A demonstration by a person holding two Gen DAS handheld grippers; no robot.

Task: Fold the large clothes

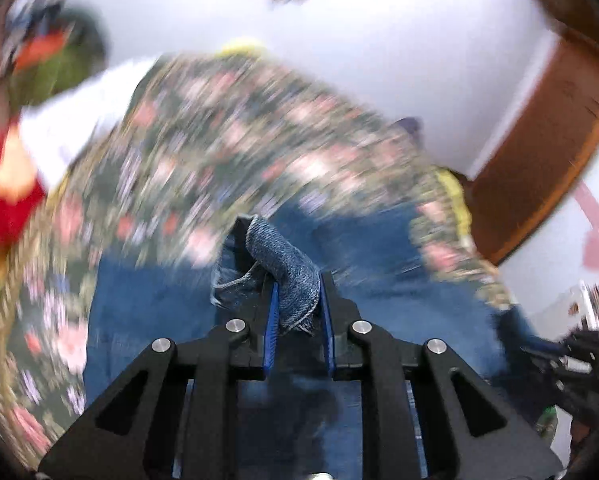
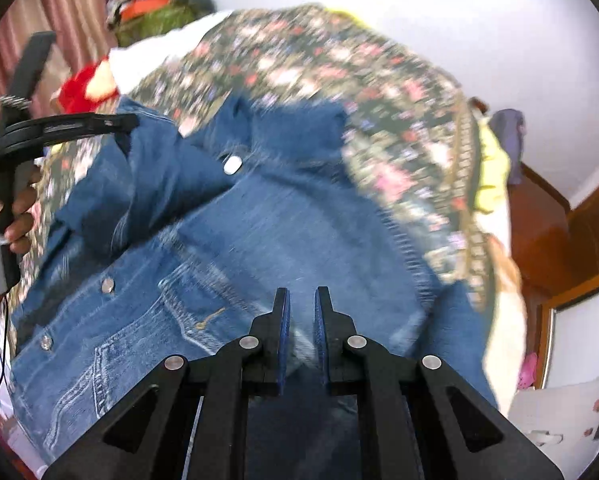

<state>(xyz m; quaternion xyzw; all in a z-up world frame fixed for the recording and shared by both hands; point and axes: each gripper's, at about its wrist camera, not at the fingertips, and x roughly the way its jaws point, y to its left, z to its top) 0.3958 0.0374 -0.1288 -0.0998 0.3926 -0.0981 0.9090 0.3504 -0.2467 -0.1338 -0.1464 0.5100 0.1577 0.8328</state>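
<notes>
A blue denim jacket [image 2: 259, 240] with metal snap buttons lies rumpled on a bed covered by a floral spread [image 2: 379, 100]. My left gripper [image 1: 297, 280] is shut on a rolled, frayed fold of the denim jacket [image 1: 159, 300], which sticks up between its blue pads. In the right wrist view that left gripper [image 2: 127, 124] reaches in from the left at the jacket's upper edge, held by a hand [image 2: 15, 216]. My right gripper [image 2: 301, 292] points down over the jacket's lower part, jaws shut, with denim caught low between the pads. The left wrist view is heavily blurred.
A pile of colourful clothes [image 2: 151, 8] and a red item [image 2: 79, 84] sit at the bed's far left. Wooden furniture [image 2: 559, 232] stands at the right, beyond the bed's edge. A pink curtain [image 2: 59, 8] hangs at the upper left. The floral spread [image 1: 239, 128] fills the left wrist view.
</notes>
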